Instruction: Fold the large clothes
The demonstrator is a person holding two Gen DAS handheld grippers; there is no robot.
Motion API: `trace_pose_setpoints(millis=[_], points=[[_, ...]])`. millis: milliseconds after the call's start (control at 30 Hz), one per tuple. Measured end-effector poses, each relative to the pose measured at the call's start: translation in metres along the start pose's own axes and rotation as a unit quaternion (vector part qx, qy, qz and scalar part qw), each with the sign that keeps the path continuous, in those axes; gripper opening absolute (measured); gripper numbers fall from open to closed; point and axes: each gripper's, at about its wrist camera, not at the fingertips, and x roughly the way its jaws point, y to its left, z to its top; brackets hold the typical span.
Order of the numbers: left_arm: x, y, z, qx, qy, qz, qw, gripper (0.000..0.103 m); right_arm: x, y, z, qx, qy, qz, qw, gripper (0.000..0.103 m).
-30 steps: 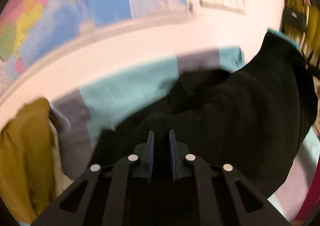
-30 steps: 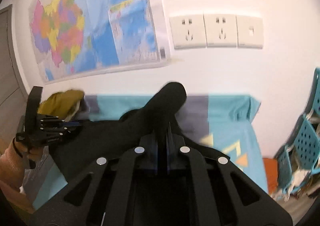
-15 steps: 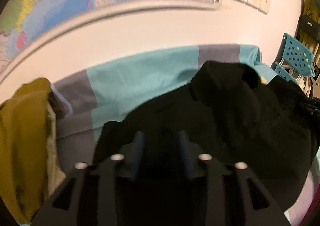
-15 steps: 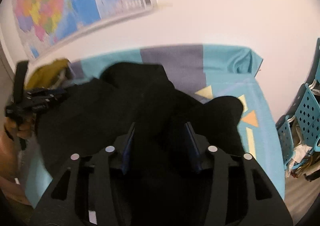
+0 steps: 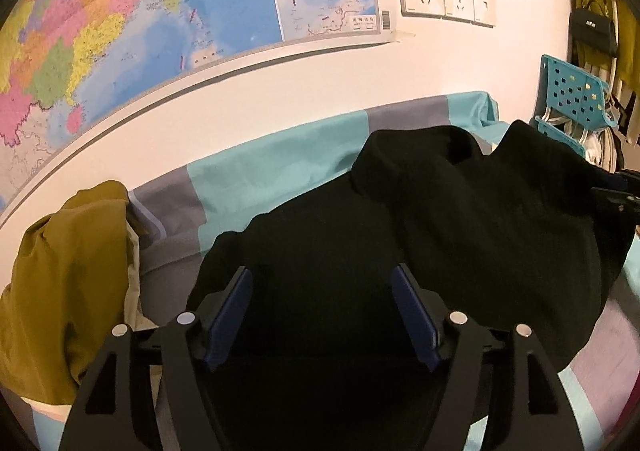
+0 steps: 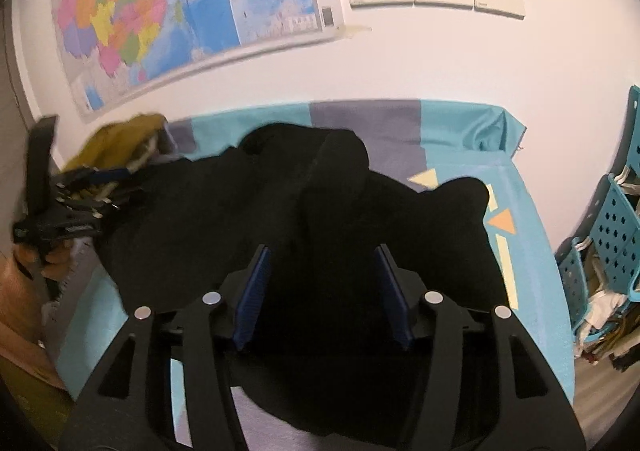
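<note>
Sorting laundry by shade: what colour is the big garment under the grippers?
Plain black garment, no visible pattern; clearest in the right wrist view.

Mustard garment (image 5: 60, 283) perhaps crowding sheet's (image 5: 276, 175) left

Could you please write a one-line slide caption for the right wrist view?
Right gripper, jaws opening, above a black garment on the teal bedsheet.

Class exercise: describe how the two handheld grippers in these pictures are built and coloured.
Both the left gripper and right gripper are matte black frames with cut-out slots and silver round rivets. Each has two flat fingers faced with dark blue ribbed pads. No cables or markings show.
</note>
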Motion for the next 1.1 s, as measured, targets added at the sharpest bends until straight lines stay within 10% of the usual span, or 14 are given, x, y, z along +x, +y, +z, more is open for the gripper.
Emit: trace_pose_setpoints(millis=[233, 400, 633, 1100], points=[[0.003, 0.002, -0.004, -0.015, 0.008, 0.001, 0.9998, 0.075, 0.031, -0.004, -0.003, -0.007, 0.033, -0.006, 0.999, 0.012], [0.003, 0.003, -0.004, -0.017, 0.011, 0.003, 0.9998, 0.076, 0.022, -0.007, 0.008, 0.001, -0.002, -0.024, 1.0, 0.007], [0.014, 0.012, -0.007, -0.037, 0.025, 0.006, 0.999, 0.077, 0.057, -0.005, 0.004, -0.012, 0.043, -0.047, 0.998, 0.01], [-0.022, 0.053, -0.029, -0.074, 0.014, 0.019, 0.997, 0.082, -0.027, -0.002, 0.0, 0.005, -0.031, 0.015, 0.999, 0.05]])
